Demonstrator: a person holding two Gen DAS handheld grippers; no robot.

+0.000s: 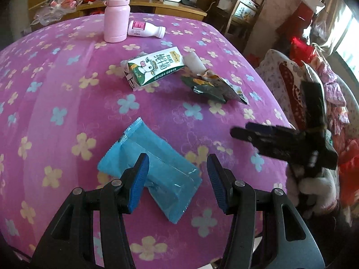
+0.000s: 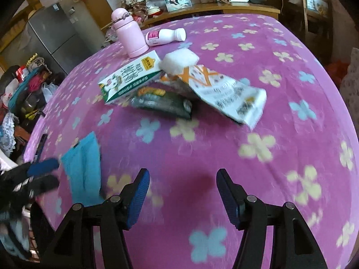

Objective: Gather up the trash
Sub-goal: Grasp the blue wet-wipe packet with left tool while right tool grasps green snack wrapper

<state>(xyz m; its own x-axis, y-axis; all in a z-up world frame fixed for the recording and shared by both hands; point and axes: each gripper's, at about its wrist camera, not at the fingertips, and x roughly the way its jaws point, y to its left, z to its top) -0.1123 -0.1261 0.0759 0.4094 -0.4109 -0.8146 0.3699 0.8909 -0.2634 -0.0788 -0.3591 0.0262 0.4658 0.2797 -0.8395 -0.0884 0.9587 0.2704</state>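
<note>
Trash on cloth (image 1: 67,94): one carton (image 1: 154,67), three wrappers, two bottles; both hand-held grippers gape, empty.

The milk carton (image 1: 154,68) bears large green Chinese characters reading 纯牛奶 beside a cartoon cow; a small gold badge at its top is too small to read. Print on the white bottle's pink label (image 1: 138,27) and the white-and-orange wrapper (image 2: 224,94) is illegible

My table wears a pink flowered cloth (image 2: 291,71). Behind it I see a wooden sideboard (image 2: 224,7) holding a framed photo (image 2: 177,1), a grey fridge (image 2: 53,35) on the left, and daylight from a window (image 1: 349,42) on the right.
</note>
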